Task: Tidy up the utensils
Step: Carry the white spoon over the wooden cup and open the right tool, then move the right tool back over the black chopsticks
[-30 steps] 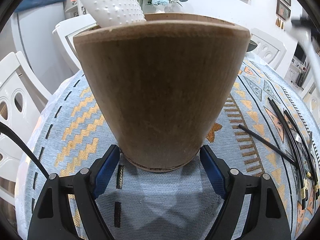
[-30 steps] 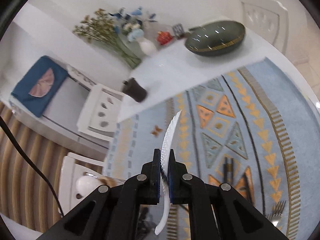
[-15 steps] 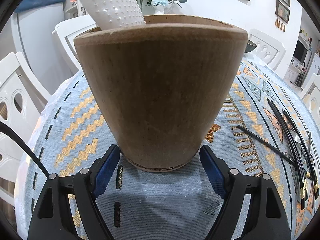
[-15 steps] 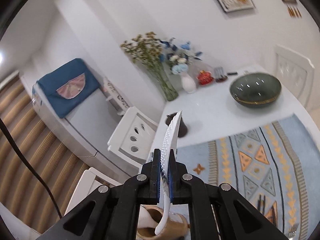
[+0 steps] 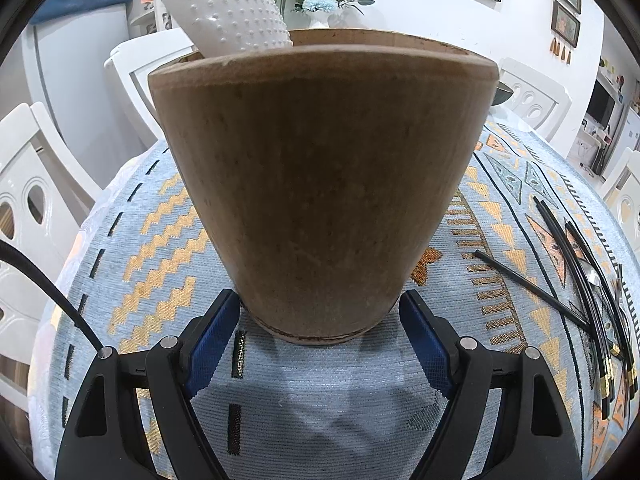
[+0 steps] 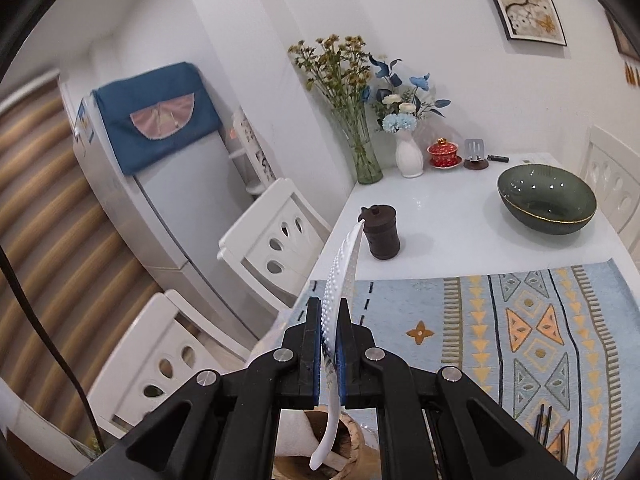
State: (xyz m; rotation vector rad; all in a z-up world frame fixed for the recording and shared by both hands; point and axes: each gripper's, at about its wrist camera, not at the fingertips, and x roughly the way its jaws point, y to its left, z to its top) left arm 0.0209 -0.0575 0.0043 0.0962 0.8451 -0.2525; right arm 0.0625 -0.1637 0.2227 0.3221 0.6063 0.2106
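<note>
A thin white plastic rice paddle (image 6: 340, 280), its face studded with small bumps, is standing edge-on, blade tip pointing up and away, handle hanging over the wooden holder (image 6: 348, 446). The right gripper (image 6: 329, 322) is pinching its blade. A second paddle (image 5: 224, 4) is leaning inside. The left gripper (image 5: 320, 328) is clamping the holder's (image 5: 320, 184) tapered base on the woven tablecloth (image 5: 152, 240), black chopsticks (image 5: 568, 272) lying nearby.

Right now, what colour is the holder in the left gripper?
Plain brown wood, unpatterned: the wooden holder fills the left wrist view, where it shows best.
</note>
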